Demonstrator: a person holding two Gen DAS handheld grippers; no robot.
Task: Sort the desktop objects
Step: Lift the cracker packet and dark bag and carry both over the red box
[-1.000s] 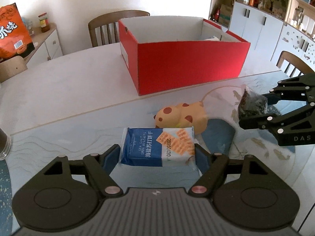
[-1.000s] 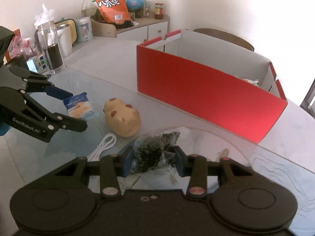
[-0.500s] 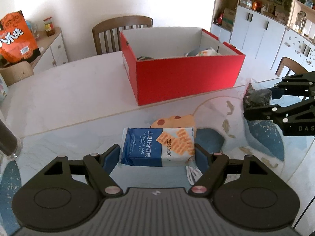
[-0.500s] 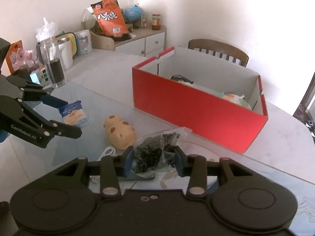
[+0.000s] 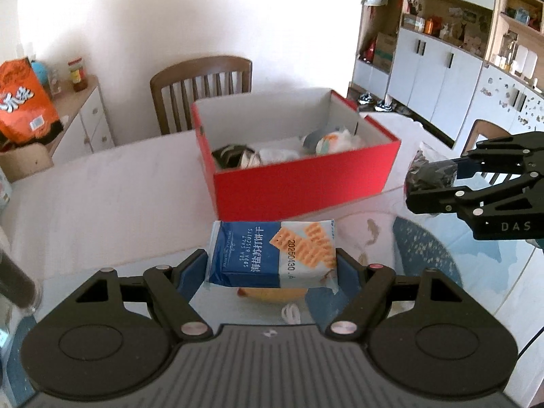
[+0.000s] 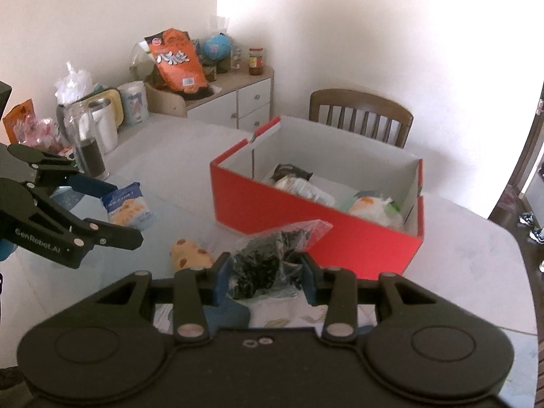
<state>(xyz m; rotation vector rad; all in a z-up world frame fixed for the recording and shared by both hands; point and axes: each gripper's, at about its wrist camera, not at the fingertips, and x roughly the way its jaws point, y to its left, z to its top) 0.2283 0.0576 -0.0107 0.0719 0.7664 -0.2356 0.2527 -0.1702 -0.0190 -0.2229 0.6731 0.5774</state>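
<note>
the biscuit packet [image 5: 272, 253] is clamped in the left claw [image 5: 272, 268]; a dark bag [image 6: 263, 261] is gripped in the right claw [image 6: 263, 273], above the surface [image 5: 102, 204].

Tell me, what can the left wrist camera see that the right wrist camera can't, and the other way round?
Only the left wrist view shows the wall of white cupboards and shelves and a white cord below the packet.

Only the right wrist view shows the glass jar, the globe and the whole spotted toy.

Both show the red box with items already inside, the wooden chair, the orange snack bag, the left gripper clamped on the blue biscuit packet, and the right gripper clamped on the bag of dark bits.
</note>
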